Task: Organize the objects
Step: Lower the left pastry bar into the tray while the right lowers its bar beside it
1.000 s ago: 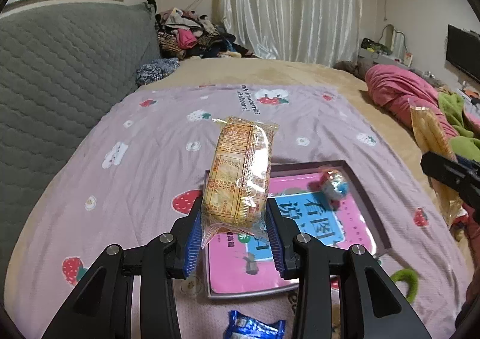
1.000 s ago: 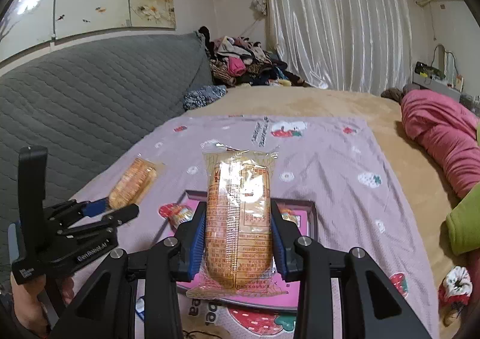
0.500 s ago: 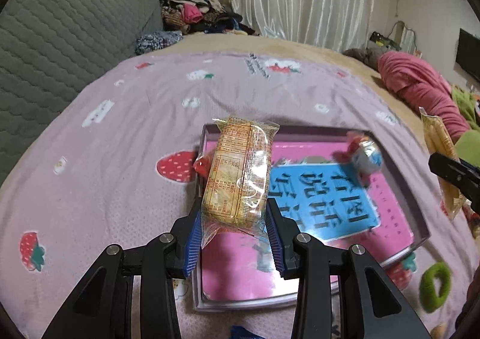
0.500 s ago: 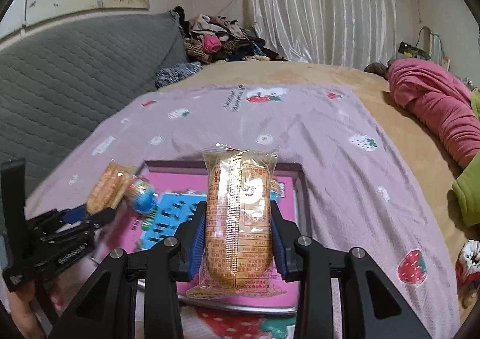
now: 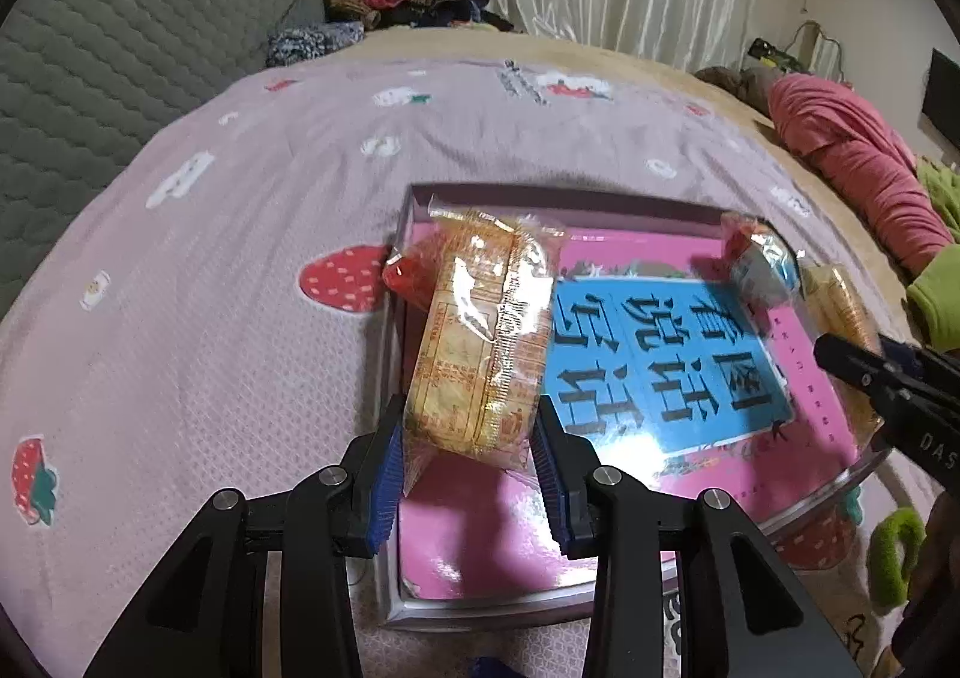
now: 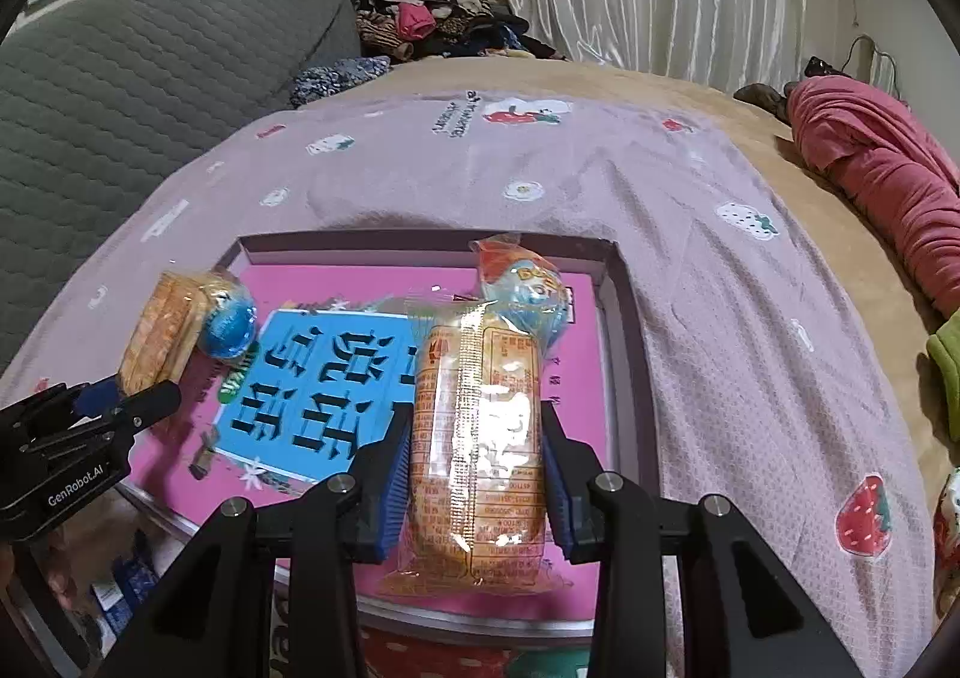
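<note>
A shallow box with a pink and blue printed bottom lies on the purple strawberry blanket; it also shows in the right wrist view. My left gripper is shut on an orange cracker pack, held over the box's left part. My right gripper is shut on a second orange cracker pack, held over the box's right part. A blue-wrapped round sweet lies in the box behind it. The left gripper with its pack shows at the left.
A grey quilted headboard stands at the left. A clothes pile lies at the back, a pink bundle at the right. A green hair tie and a small blue packet lie on the blanket near the box.
Both grippers have moved forward and down, closer over the box, each still holding its cracker pack. The box now fills more of both views.
</note>
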